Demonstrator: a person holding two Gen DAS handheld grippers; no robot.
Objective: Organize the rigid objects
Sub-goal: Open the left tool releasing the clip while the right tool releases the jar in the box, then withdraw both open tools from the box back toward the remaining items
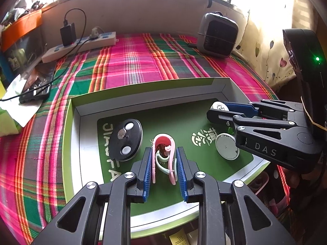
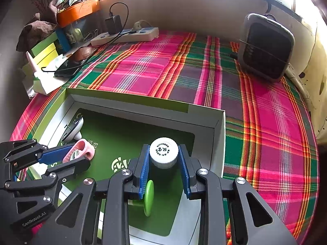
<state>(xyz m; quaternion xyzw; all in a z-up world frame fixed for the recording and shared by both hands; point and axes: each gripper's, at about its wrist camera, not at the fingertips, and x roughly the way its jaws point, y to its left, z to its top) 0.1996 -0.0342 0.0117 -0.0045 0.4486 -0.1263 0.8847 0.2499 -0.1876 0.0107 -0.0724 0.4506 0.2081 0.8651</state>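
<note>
Both grippers were placing items in the box [image 1: 223, 85]: the left gripper [image 1: 163, 164] clamped the pink clip [image 1: 162, 143], the right gripper [image 2: 163, 159] the white bottle [image 2: 163, 152]. Next, probably, each pair of fingers needed to open and lift clear.

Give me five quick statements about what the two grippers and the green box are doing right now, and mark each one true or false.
1. The left gripper has its blue pads on either side of a pink clip. True.
2. The right gripper holds a black oval object. False: a white bottle sits between its pads; the black oval object lies free in the box.
3. Both grippers are over the green-lined box. True.
4. The box sits on a bare wooden table. False: it rests on a pink and green plaid cloth.
5. A power strip lies inside the box. False: it lies on the cloth by the far wall.
</note>
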